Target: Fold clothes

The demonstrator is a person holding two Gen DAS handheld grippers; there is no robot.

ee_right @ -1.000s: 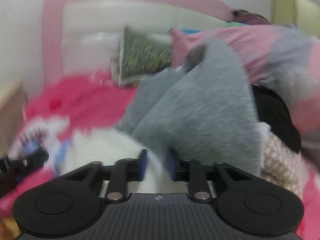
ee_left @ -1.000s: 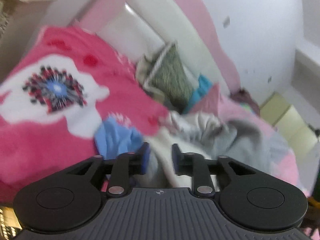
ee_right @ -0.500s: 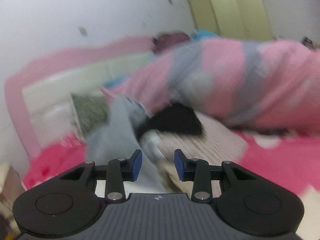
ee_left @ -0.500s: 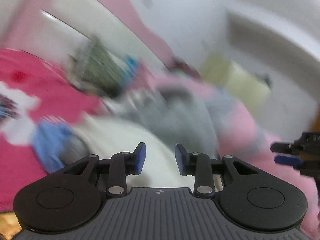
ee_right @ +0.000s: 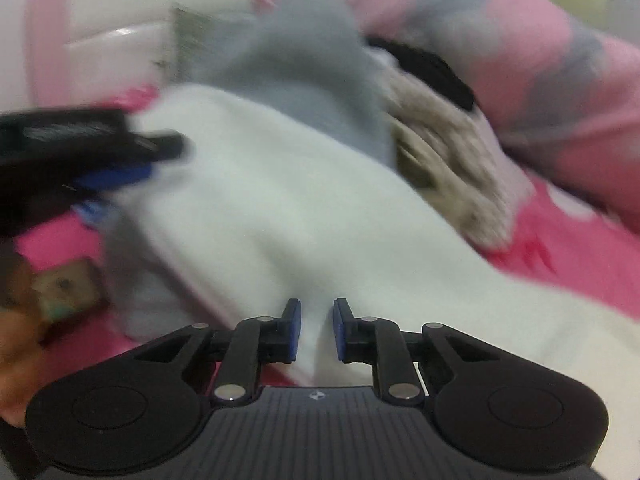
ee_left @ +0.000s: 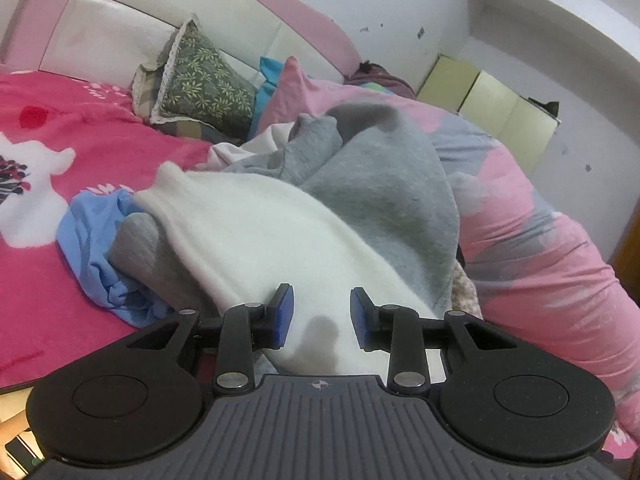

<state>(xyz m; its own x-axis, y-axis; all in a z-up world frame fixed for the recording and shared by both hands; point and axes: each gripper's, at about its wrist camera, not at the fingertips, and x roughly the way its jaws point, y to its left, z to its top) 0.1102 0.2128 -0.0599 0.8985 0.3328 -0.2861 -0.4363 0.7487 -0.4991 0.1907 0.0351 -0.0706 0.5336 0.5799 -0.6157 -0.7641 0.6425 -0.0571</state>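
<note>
A white fleece garment [ee_left: 260,232] lies across a pile of clothes on the bed. It runs under my left gripper [ee_left: 320,290], whose blue pad faces show on either side of it without pressing on it. In the blurred right wrist view the same white garment [ee_right: 280,200] fills the middle. My right gripper [ee_right: 317,302] is low over its near part with its jaws closing. A soft fold stands between the pads and both blue faces still show. The left gripper [ee_right: 160,160] reaches in from the left at the garment's far edge. A grey sweatshirt [ee_left: 380,184] lies heaped behind.
The bed has a bright pink blanket [ee_left: 80,120]. A blue cloth [ee_left: 92,236] is bunched to the left of the pile. A green pillow [ee_left: 200,76] leans on the padded headboard [ee_left: 100,32]. A pink and grey quilt [ee_left: 540,240] is rolled up on the right, beside a beige knit [ee_right: 448,160] and a black garment [ee_right: 424,68].
My right gripper has swung down from a raised view of the quilt onto the white garment, and its jaws have narrowed. The left gripper has rolled and settled over the white garment.
</note>
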